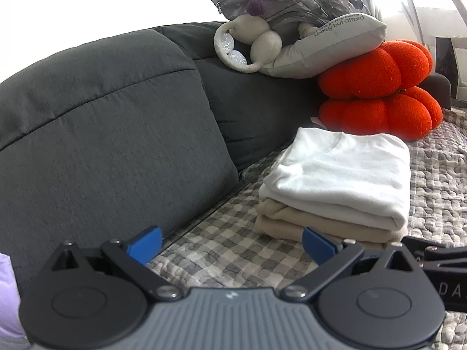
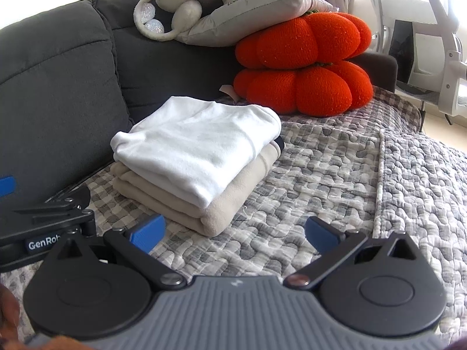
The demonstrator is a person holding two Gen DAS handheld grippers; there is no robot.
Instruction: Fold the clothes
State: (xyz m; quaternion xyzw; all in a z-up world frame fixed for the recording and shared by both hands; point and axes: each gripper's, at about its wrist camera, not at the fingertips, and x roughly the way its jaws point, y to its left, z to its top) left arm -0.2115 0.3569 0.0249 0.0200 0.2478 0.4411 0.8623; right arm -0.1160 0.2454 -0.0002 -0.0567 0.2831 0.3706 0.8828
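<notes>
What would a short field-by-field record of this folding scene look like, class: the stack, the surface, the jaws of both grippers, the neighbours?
stack: white folded garment lying on beige folded garment
surface: checked quilt over the sofa seat
left gripper: jaws open, empty
right gripper: jaws open, empty
behind stack: two orange pumpkin cushions, stacked

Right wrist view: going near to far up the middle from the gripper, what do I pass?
right gripper, open and empty → checked quilt → beige folded garment → white folded garment on top of it → orange pumpkin cushions → white printed pillow
</notes>
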